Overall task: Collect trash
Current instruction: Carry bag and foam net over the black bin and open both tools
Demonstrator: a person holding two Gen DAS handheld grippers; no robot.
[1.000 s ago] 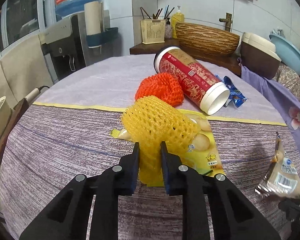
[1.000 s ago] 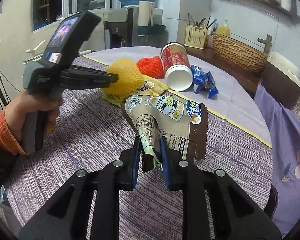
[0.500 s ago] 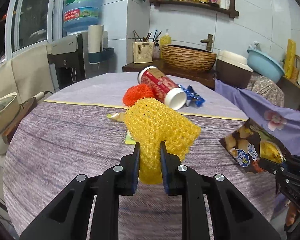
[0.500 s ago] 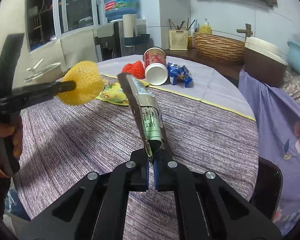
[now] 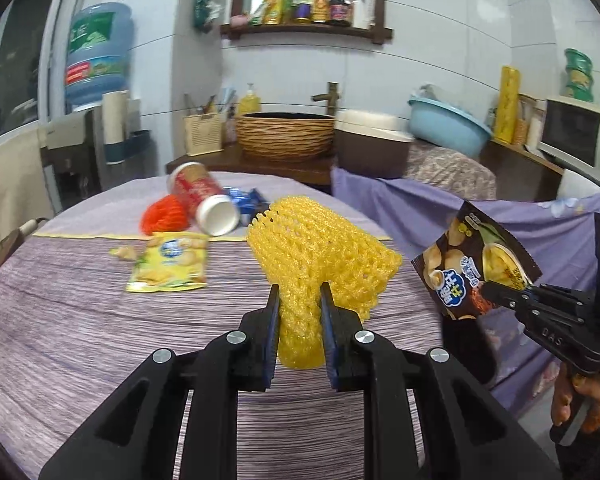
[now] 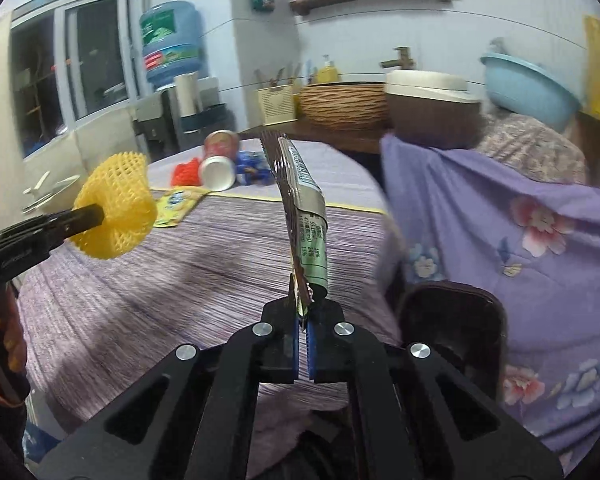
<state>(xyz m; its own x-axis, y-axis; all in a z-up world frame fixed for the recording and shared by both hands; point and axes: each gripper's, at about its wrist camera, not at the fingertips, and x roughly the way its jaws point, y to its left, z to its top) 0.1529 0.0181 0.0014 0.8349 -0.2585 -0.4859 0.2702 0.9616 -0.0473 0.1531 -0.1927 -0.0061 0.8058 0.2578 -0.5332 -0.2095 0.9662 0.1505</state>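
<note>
Left wrist: left claw (image 5: 299,300) (angled down) pinches yellow foam net (image 5: 320,252); right claw (image 5: 486,287) clamps chip bag (image 5: 472,256).

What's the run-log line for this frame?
left gripper: holds yellow foam net | right gripper: holds brown snack bag | both lifted off table

Wicker basket (image 5: 286,136), blue basin (image 5: 448,130)

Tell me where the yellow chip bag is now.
In the left wrist view, the yellow chip bag lies flat on the table, left of centre, just in front of the orange foam net.
</note>
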